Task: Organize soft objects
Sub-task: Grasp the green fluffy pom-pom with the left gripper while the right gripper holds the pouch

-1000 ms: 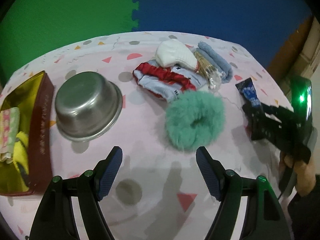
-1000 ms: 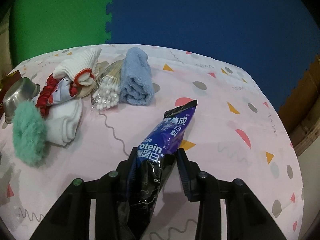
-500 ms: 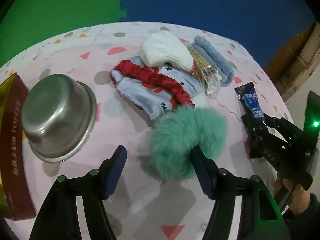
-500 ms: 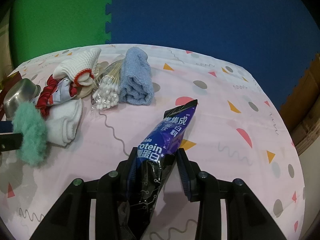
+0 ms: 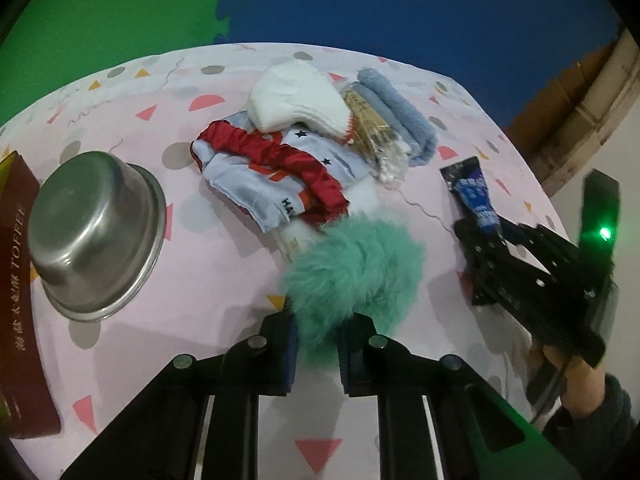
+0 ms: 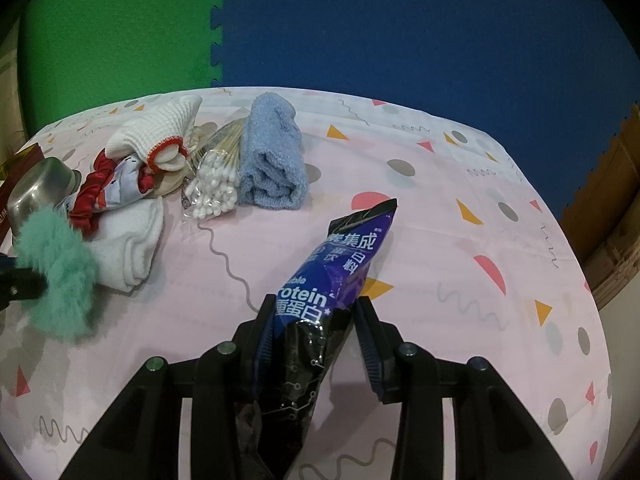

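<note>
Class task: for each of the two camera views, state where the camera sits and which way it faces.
Left wrist: on the left claw, facing forward over the table at the green scrunchie it grips; own fingers and the right claw show.
Right wrist: on the right claw, facing forward along its protein packet; own fingers show.
Shared: scrunchie, blue towel, steel bowl.

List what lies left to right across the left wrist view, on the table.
Toffee box → steel bowl → red and grey cloth → green furry scrunchie → protein packet → right gripper.
</note>
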